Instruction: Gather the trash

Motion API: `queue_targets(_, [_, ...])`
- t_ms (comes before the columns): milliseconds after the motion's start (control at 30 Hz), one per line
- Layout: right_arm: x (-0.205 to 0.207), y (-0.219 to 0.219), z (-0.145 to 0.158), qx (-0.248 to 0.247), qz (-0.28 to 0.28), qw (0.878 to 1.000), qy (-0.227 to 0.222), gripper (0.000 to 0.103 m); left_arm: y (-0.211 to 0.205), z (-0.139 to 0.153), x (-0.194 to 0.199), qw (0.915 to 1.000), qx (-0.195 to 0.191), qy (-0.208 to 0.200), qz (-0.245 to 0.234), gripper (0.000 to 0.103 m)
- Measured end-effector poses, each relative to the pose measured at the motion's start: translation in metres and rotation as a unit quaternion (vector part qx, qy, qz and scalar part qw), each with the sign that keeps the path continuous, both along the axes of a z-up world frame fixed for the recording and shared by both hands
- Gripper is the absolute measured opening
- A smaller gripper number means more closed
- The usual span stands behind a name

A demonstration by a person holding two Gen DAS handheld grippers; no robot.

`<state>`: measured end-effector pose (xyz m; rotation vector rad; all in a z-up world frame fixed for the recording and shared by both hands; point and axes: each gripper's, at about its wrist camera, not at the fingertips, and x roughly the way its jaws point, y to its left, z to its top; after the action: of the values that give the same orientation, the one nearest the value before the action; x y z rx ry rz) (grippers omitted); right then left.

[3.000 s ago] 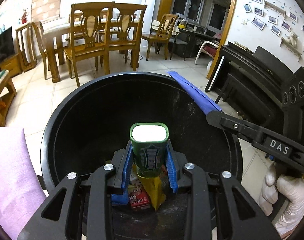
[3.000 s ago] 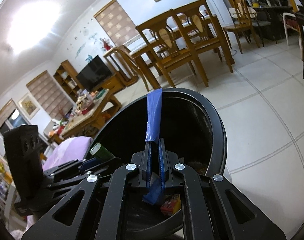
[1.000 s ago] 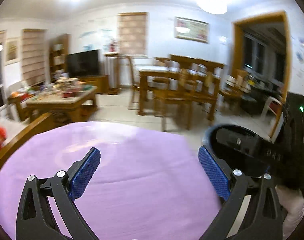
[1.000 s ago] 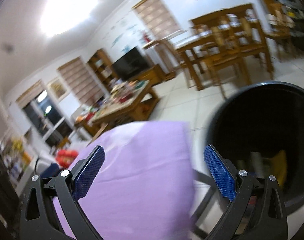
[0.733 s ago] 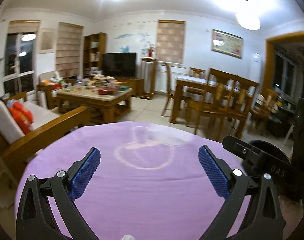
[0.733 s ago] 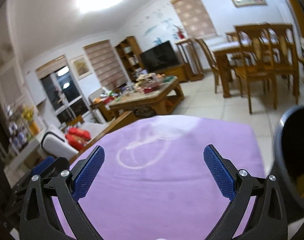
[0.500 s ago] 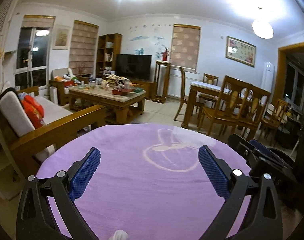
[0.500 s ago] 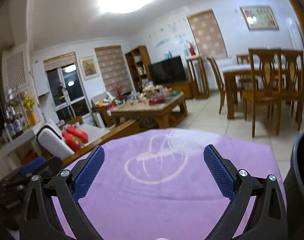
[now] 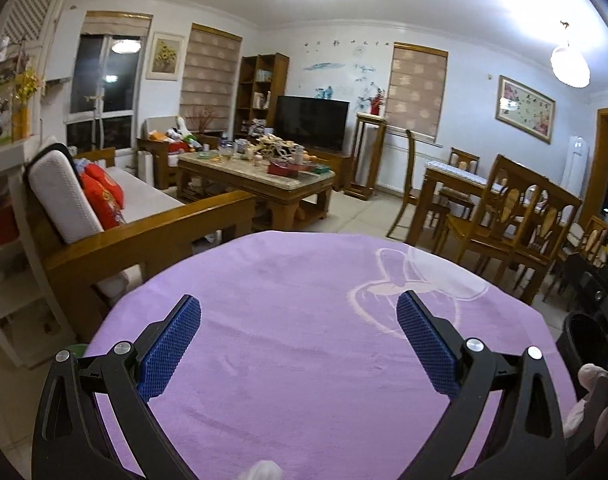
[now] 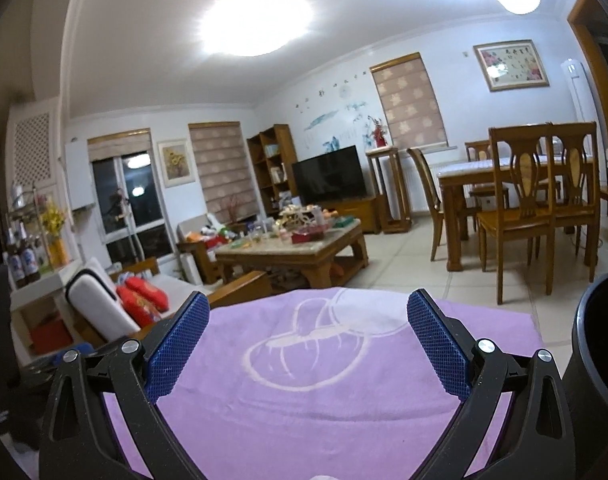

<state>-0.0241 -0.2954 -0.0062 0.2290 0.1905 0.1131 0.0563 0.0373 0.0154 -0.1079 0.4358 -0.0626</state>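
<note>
Sofa [image 9: 116,216]: at my far left in both views, wooden frame, white cushion, red pillows [image 10: 144,296] on the seat.
Left gripper [image 9: 298,344]: I hold it over the purple cloth with the jaws spread wide and nothing between the blue pads [image 9: 168,348]; released.
Purple cloth [image 9: 304,320]: covers the table under both tools and fills the lower half of each view; a pale looped motif [image 10: 308,352] is woven in, nearer my right tool.
White scrap [image 9: 264,471]: a small pale crumpled piece on the cloth at the very bottom edge of the left view, below and between the left pads; too cropped for me to say what it is. A similar pale sliver [image 10: 324,477] shows at the bottom edge of the right view.
Right gripper [image 10: 309,344]: also over the cloth, jaws wide apart, empty.
Gloved hand [image 9: 592,396]: white glove at the right edge of the left view, beside the bin.
Trash bin [image 10: 600,340]: black, round, standing just beside the table's right edge; only its rim and wall show, the contents are hidden from me.
Beyond: coffee table [image 10: 296,248] cluttered with small items, TV [image 10: 330,174] behind it, dining table and chairs [image 10: 532,200] to the right.
</note>
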Motion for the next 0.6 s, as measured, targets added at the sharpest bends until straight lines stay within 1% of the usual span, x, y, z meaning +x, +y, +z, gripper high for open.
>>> queue_targets(267, [-0.008,0.004,0.001,0.000,0.002,1.000,-0.008,0.098,0.000,0.000,-0.011,0.9998,0.005,-0.019,0.004,0.098])
queue_targets(600, [-0.009,0.003,0.001,0.014,0.001,1.000,-0.001,0.098,0.001,-0.001,-0.010,0.9998,0.003,-0.021,-0.001,0.098])
